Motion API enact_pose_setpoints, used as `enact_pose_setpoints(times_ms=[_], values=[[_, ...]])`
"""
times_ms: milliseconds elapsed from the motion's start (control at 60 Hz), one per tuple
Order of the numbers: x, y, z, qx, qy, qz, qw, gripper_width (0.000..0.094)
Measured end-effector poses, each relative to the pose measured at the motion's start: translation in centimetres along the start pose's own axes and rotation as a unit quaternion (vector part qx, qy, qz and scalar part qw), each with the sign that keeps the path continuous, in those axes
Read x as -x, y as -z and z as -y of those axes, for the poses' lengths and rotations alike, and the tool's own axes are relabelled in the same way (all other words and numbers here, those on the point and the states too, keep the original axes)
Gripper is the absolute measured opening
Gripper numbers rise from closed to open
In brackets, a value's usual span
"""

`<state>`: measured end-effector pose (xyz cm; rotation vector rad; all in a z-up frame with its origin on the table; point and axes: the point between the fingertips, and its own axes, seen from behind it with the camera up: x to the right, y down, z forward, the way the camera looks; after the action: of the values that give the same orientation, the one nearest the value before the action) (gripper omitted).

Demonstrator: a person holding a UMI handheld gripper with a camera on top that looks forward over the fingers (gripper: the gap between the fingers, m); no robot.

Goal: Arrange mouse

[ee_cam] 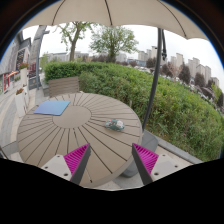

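A small grey mouse (pixel 116 125) lies on the right part of a round slatted wooden table (pixel 70 132), beyond my fingers. A blue mouse mat (pixel 52 106) lies flat on the far left part of the table, well apart from the mouse. My gripper (pixel 111 160) hovers over the table's near edge, its magenta pads (pixel 146 156) wide apart with nothing between them.
A dark parasol pole (pixel 153 75) rises just right of the table, with the canopy (pixel 110 14) overhead. A green hedge (pixel 160 95) runs behind. A planter box (pixel 62 85) stands beyond the table, and a wall with posters (pixel 12 80) is on the left.
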<state>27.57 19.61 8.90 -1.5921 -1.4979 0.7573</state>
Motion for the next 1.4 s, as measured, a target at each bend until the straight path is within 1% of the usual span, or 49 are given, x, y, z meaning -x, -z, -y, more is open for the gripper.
enact_pose_setpoints(times_ms=[183, 417, 583, 683, 800, 900, 1050, 1200, 1283, 1317, 1350, 1383, 1400], values=[[-1.5, -6.6, 0.1, -0.015, -0.015, 0.01, 1.0, 0.0852], [-3.0, -14.2, 0.6, -0.011, -0.028, 0.024, 0.999, 0.085], [-4.1, -19.0, 0.7, 0.001, -0.017, 0.029, 0.999, 0.0852], [-4.1, -20.9, 1.8, 0.001, -0.019, 0.036, 0.999, 0.0854], [-4.0, -23.1, 2.3, 0.022, -0.022, 0.045, 0.998, 0.086], [-3.7, -24.8, 3.1, 0.029, -0.011, 0.054, 0.998, 0.0852], [-4.3, -26.9, 4.2, 0.04, -0.006, 0.048, 0.998, 0.0852], [-5.2, -28.8, 4.0, 0.059, -0.017, 0.034, 0.998, 0.0857], [-5.3, -29.2, 4.0, 0.063, -0.032, 0.037, 0.997, 0.0856], [-5.3, -29.2, 4.1, 0.065, -0.029, 0.037, 0.997, 0.0841], [-5.1, -29.2, 4.1, 0.066, -0.027, 0.04, 0.997, 0.0788], [-5.1, -29.2, 4.1, 0.065, -0.028, 0.04, 0.997, 0.0707], [-5.1, -29.3, 4.1, 0.065, -0.026, 0.039, 0.997, 0.0626]])
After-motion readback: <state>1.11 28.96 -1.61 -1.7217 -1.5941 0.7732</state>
